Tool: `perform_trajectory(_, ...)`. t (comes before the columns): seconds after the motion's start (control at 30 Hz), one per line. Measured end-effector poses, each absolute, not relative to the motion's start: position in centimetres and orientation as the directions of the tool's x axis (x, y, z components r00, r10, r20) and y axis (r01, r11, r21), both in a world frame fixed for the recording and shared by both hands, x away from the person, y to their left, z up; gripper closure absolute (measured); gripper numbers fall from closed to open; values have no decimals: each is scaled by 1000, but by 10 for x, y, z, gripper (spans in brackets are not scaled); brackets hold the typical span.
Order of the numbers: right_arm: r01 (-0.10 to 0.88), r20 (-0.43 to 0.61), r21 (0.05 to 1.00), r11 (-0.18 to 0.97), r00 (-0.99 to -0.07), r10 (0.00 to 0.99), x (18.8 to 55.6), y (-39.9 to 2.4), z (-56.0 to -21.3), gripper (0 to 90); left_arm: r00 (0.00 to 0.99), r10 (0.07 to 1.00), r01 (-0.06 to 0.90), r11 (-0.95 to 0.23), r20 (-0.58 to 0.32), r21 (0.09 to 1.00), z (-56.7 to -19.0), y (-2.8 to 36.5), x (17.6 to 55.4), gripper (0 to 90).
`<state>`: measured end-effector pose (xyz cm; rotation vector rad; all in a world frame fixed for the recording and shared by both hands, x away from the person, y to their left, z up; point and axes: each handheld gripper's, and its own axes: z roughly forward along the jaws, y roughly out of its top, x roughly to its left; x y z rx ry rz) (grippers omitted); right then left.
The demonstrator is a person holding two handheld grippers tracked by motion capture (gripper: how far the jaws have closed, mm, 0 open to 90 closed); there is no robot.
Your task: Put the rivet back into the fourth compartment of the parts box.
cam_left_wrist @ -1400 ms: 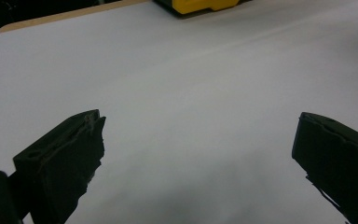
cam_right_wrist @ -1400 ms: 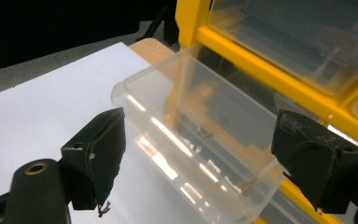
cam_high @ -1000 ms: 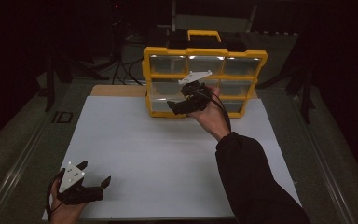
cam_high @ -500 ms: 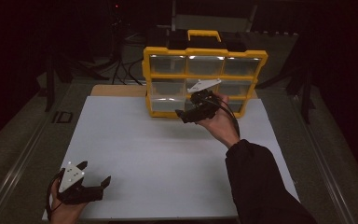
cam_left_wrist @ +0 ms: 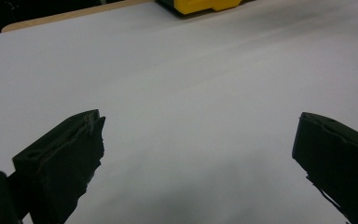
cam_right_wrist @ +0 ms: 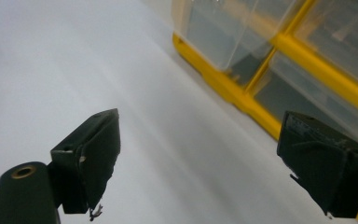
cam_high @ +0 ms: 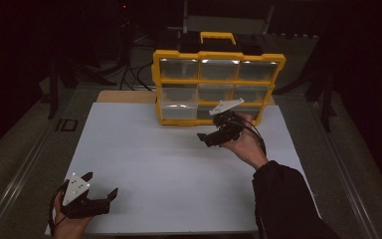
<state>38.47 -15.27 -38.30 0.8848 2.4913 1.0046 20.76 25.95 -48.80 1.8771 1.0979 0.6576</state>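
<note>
Yellow drawer cabinet [cam_high: 214, 84] upright, wide side facing the person, right gripper [cam_high: 205, 138] near, fingers spread, empty

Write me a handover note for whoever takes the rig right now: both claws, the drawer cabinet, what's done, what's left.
Left claw: open, empty, low over the white sheet at its near left corner.
Right claw: open, empty, just in front of the yellow drawer cabinet, near its bottom row.
Cabinet: upright at the sheet's far edge; all drawers look shut.
Done: nothing visibly opened or moved.
Left: probably close in on a bottom drawer and pull it.
</note>
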Motion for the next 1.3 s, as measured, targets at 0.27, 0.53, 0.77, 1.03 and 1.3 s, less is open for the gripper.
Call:
perform_trajectory(0.27, 451, -57, 678, 581, -756, 653, 369, -174, -405, 121, 475, 880, 437, -259, 24, 861, -488, 260, 207, 26)
perform_trajectory(0.53, 475, -22, 682, 556, -746, 665, 351, -195, -429, 109, 473, 881, 438, -263, 28, 860, -488, 259, 207, 26)
perform_trajectory(0.77, 503, -5, 695, 514, -711, 703, 335, -220, -440, 105, 462, 886, 437, -252, 25, 863, -488, 261, 207, 26)
perform_trajectory(1.03, 500, -23, 708, 499, -690, 724, 319, -241, -437, 105, 457, 889, 437, -253, 30, 863, -488, 261, 206, 26)
perform_trajectory(1.3, 521, -21, 711, 472, -655, 755, 301, -265, -445, 105, 441, 897, 436, -235, 21, 869, -486, 265, 205, 25)
